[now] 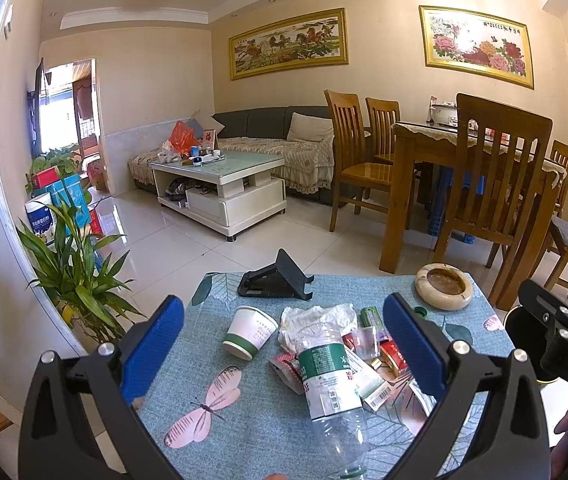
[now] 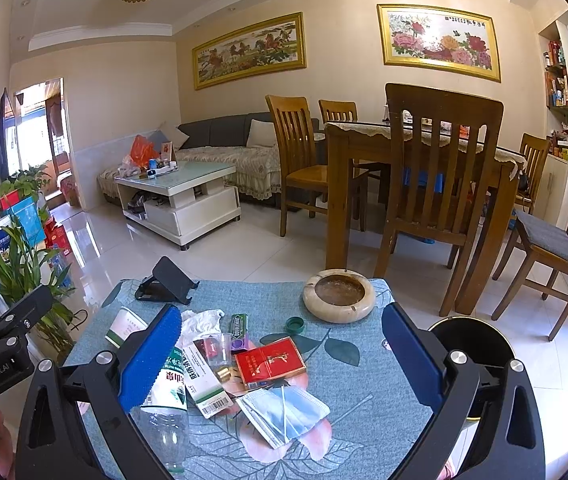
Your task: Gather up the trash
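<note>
A pile of trash lies on a small table with a blue leaf-print cloth (image 1: pixel 212 412). It holds an empty plastic bottle with a green label (image 1: pixel 330 384), a tipped paper cup (image 1: pixel 250 332), crumpled tissue (image 1: pixel 316 316), a red cigarette pack (image 2: pixel 270 364), a face mask (image 2: pixel 284 410), a white carton (image 2: pixel 206 384), a green gum pack (image 2: pixel 239 325) and a green bottle cap (image 2: pixel 295 324). My left gripper (image 1: pixel 284 344) is open above the bottle and cup. My right gripper (image 2: pixel 282 352) is open above the cigarette pack. Neither holds anything.
A stone ashtray (image 2: pixel 339 295) and a black phone stand (image 2: pixel 168 282) sit at the table's far edge. A black round bin (image 2: pixel 470 344) stands right of the table. A potted plant (image 1: pixel 76 276) is on the left. Wooden chairs (image 2: pixel 440 184) and a dining table stand beyond.
</note>
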